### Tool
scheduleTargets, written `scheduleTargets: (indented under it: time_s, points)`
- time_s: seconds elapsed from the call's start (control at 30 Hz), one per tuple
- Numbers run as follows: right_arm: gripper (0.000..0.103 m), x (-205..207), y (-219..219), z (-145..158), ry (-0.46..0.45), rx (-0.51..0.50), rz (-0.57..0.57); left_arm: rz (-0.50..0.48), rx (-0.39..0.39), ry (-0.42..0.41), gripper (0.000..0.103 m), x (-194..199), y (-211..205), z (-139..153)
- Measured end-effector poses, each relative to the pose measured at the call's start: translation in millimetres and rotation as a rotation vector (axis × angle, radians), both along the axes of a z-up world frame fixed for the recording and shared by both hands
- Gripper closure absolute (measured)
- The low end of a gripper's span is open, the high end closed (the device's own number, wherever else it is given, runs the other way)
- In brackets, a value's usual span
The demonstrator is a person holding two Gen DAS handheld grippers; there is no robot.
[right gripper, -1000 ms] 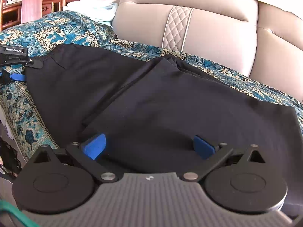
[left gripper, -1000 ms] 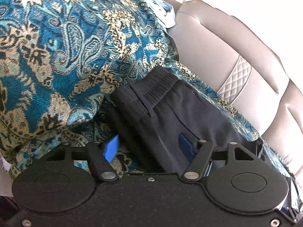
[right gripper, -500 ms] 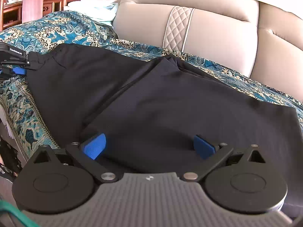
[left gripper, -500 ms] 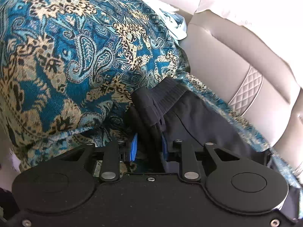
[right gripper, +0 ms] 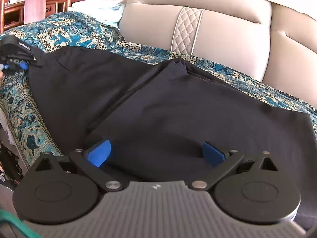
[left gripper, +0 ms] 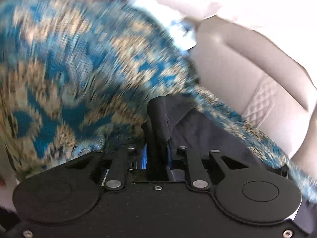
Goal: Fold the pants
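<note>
Beige leather sofa cushions [right gripper: 227,45] with a quilted diamond strip form the backdrop, and a blue and gold paisley throw [right gripper: 65,31] covers the seat. Spread flat on that throw lie the black fabric pants [right gripper: 178,109], partly doubled, with one layer lying diagonally over the other. My left gripper [left gripper: 156,156] is at the far left end of the garment; its blue-padded jaws are narrow and closing, with a bunched black fold of the pants' edge pinched between them and standing up ahead of the pads. That wrist view is heavily blurred, so finer detail of the throw cannot be read. My right gripper [right gripper: 156,152] sits low at the near edge of the pants, its blue pads [right gripper: 99,153] spread wide apart, the black cloth lying between them without either pad pressing on it. Reddish wooden furniture [right gripper: 35,4] stands beyond the sofa arm, at upper left of the right wrist view.
</note>
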State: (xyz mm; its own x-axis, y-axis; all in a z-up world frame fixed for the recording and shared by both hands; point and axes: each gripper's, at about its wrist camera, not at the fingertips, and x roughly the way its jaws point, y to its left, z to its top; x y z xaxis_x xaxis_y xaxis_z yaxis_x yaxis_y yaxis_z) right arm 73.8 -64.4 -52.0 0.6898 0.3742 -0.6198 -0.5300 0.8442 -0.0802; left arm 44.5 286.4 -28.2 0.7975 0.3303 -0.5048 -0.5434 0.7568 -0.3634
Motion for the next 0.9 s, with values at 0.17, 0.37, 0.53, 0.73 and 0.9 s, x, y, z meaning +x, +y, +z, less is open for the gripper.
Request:
scheduleTargets:
  time_s: [0.17,0.37,0.53,0.73,0.9]
  points:
    - [0.000,1.2,-1.2,0.3,0.004,-0.002,0.016,0.005,-0.071,0.114,0.068,24.2,6.3,-7.5]
    - [0.000,3.5,-2.2,3.0,0.027,-0.009,0.028,0.052,-0.075,0.056,0.089,18.0,1.2,2.9]
    - [0.000,14.5,-14.7,15.3,0.137,0.030,0.087,-0.045,0.015,-0.022,0.089,27.2,-29.1,42.5]
    - [0.000,32.4,-53.2,35.6,0.251,0.068,0.058,-0.275,0.104,-0.137,0.090,55.2,-106.5,95.6]
    - [0.000,71.9,-118.0,41.0,0.467,0.156,-0.228,-0.565,0.173,-0.167,0.089,81.4,-203.6,107.4]
